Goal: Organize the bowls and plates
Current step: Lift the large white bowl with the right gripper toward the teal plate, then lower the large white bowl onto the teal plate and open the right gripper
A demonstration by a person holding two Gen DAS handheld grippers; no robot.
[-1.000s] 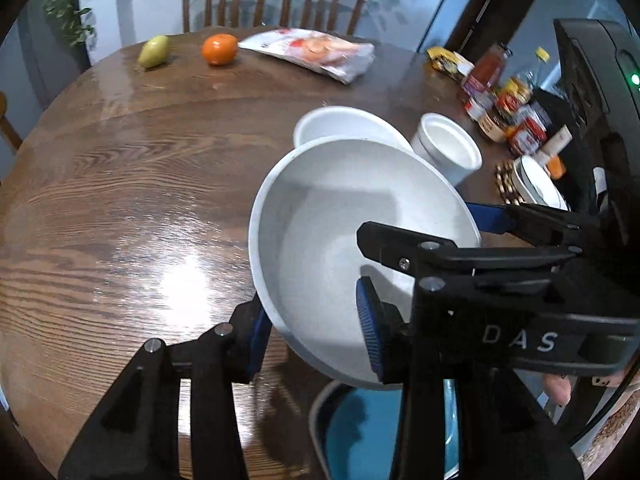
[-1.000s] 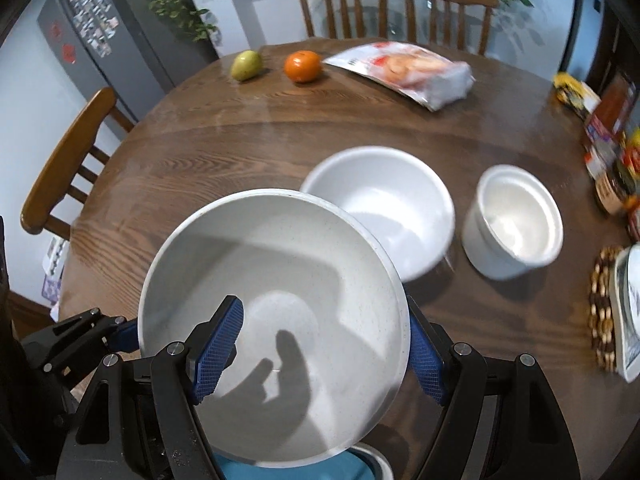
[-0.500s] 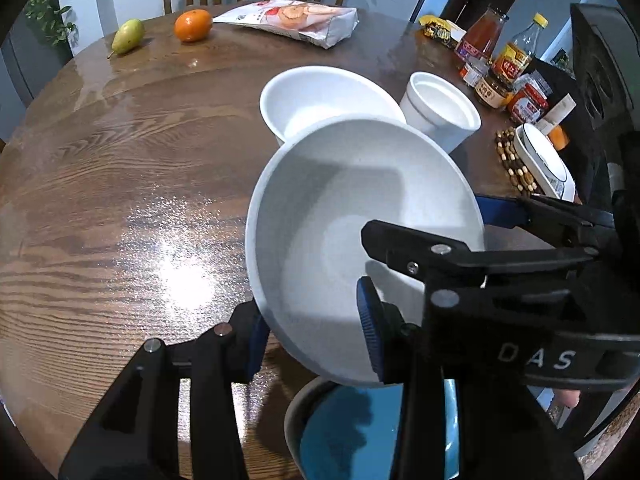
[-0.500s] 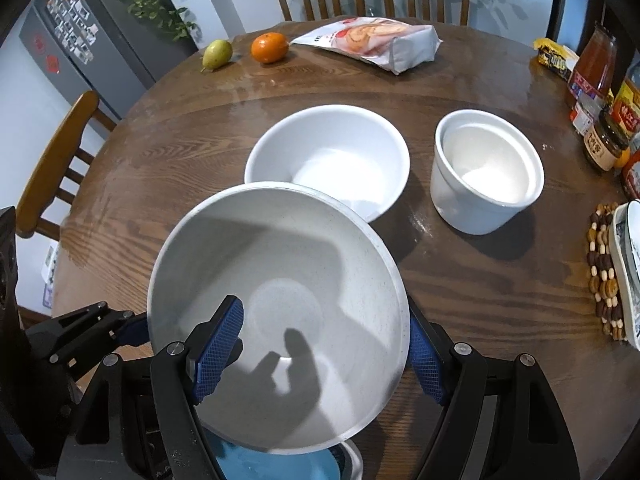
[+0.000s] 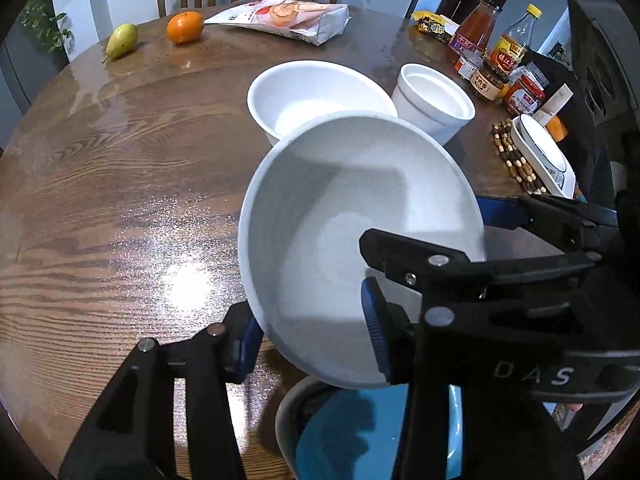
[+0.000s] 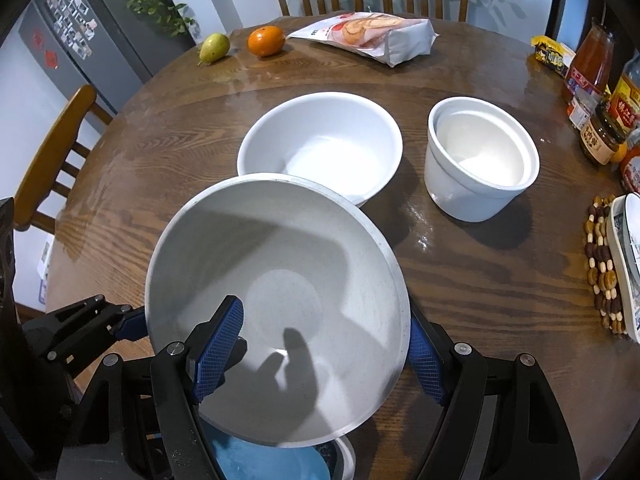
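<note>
- Left wrist view: the left gripper [image 5: 316,336] straddles the near rim of the grey bowl [image 5: 340,216], its jaws opening, one pad outside and one inside the wall. Likely easing off so the tilted bowl can settle into the blue-lined bowl [image 5: 360,432] below.
- Right wrist view: the right gripper [image 6: 320,360] clasps the grey bowl's opposite rim, carrying it above the table [image 6: 480,280], near the white bowl [image 6: 320,144].

Round wood table [image 6: 160,152] w/ white bowl [image 6: 320,146], crock [image 6: 480,160], orange [image 6: 266,41].

Overhead glare, sharp shadows, fisheye warp
</note>
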